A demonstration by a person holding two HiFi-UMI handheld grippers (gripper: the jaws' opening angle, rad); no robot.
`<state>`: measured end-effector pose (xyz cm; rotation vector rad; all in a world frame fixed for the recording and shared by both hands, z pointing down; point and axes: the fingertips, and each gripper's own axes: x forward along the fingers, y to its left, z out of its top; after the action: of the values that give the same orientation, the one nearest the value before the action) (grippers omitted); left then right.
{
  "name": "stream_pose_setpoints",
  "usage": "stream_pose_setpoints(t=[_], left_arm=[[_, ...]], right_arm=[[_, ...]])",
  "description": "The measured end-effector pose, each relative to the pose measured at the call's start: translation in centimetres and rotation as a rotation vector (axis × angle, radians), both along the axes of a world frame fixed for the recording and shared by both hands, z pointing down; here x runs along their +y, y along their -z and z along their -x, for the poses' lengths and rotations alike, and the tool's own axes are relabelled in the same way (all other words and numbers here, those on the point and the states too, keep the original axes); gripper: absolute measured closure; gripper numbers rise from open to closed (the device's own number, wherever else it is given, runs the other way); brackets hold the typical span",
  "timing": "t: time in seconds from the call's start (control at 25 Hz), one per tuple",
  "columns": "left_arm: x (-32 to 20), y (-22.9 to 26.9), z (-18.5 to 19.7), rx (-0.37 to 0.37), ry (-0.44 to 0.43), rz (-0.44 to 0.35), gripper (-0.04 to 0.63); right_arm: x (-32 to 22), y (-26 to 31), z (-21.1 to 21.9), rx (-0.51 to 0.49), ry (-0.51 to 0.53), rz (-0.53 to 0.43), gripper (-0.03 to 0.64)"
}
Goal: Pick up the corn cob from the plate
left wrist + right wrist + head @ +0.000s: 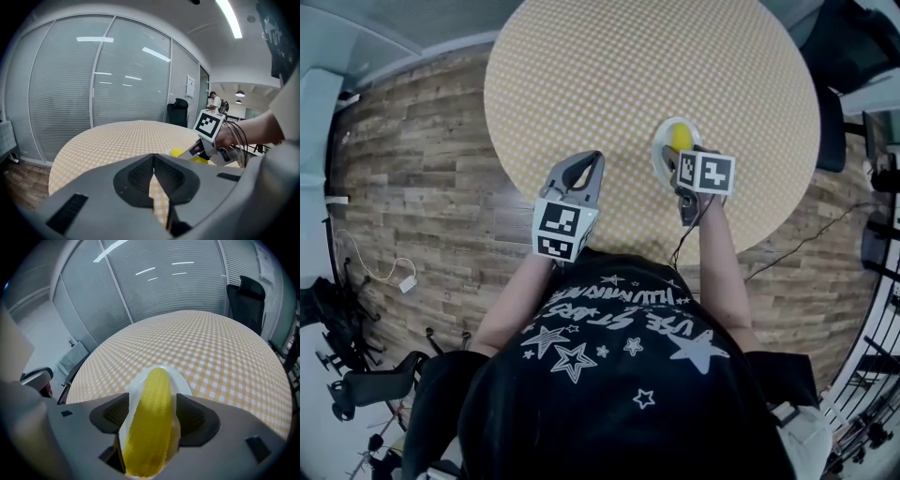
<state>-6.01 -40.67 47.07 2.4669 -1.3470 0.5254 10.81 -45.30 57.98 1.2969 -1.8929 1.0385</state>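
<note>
The yellow corn cob (152, 427) lies lengthwise on a small white plate (180, 380) near the front edge of the round checked table (211, 357). My right gripper (152, 414) is open and straddles the cob, with a thin strip of plate showing between the cob and each pad. From the head view the corn cob (680, 138) and plate (660, 150) peek out just beyond the right gripper (682, 161). My left gripper (581, 167) is shut and holds nothing, hovering over the table edge to the left. In the left gripper view its jaws meet at the tip (153, 158).
The table (628, 75) carries only the plate. A black office chair (248, 296) stands behind it by the blinds-covered glass walls. Wooden floor (422, 187) surrounds the table, with cables and stands at the room's edges.
</note>
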Motion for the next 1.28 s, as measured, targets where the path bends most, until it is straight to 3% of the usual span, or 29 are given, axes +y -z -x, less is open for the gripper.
stream_pose_setpoints(t=[0.24,0.52,0.84,1.28], left_arm=[[-0.3,-0.7,0.4,0.008,0.010,0.032,0.588],[-0.3,-1.0,0.2,0.017,0.007,0.046,0.588],[0.3,-0.8,0.2,0.028,-0.009,0.040,0.588],[2.0,0.3,2.0,0.057,-0.003,0.018,0.588]], right_arm=[[-0.1,-1.1,0.5,0.037,0.017,0.030,0.325],[0.0,-2.2,0.4,0.210,0.121,0.062,0.328],[0.0,-1.8,0.3,0.168,0.104,0.039,0.348],[0.6,3.5,1.9,-0.025,0.029,-0.099,0.350]])
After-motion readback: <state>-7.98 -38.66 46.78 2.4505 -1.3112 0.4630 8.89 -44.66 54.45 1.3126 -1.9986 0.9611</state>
